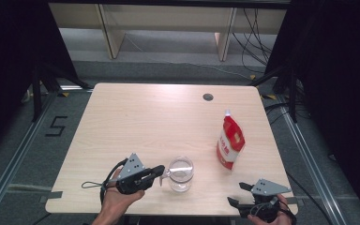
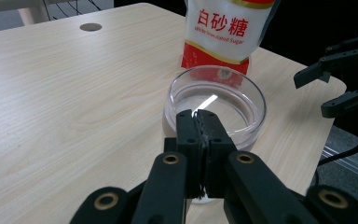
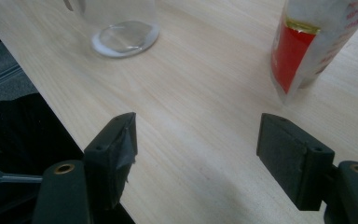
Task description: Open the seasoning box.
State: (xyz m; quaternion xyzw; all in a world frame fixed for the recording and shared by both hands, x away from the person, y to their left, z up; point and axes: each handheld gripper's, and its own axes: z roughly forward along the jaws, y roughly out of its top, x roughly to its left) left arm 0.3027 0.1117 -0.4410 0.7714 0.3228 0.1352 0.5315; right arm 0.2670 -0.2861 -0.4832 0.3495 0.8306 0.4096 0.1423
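A clear empty glass cup stands near the table's front edge, and its round rim is close in the left gripper view. My left gripper points right at the cup. Its jaws are pressed together, and the left gripper's tips rest against the cup's near side. I cannot make out anything pinched between them. A red and white sugar pouch stands upright to the right of the cup. My right gripper is at the front right corner, open with only bare table between its fingers.
The light wooden table has a round cable hole near its far edge. Dark curtains, stands and floor cables surround the table. The right gripper also shows in the left gripper view, beyond the table's corner.
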